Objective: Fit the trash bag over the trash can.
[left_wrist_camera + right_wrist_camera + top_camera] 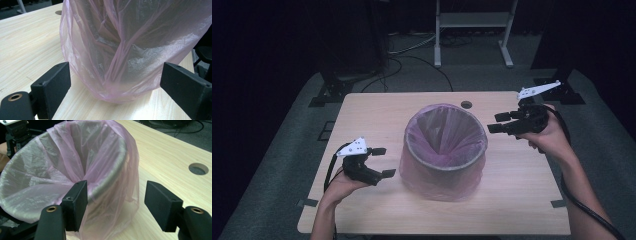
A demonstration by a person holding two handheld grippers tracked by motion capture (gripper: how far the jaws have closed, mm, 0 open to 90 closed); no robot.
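A round bin (443, 165) lined with a thin pink plastic bag (447, 132) stands in the middle of the light wooden table (362, 115). The bag drapes over the rim and down the outside. My left gripper (384, 162) sits low at the bin's left, open, with the bag's lower side (120, 55) close in front of its jaws. My right gripper (498, 123) hovers at the bin's right rim, open, one black jaw over the bag-covered rim (105, 182) and the other outside it. Nothing is pinched in either.
A round cable hole (466, 105) lies in the table behind the bin. A metal stand (472, 30) and dark equipment legs stand on the grey floor beyond the far edge. Cables trail from both grippers toward the near edge.
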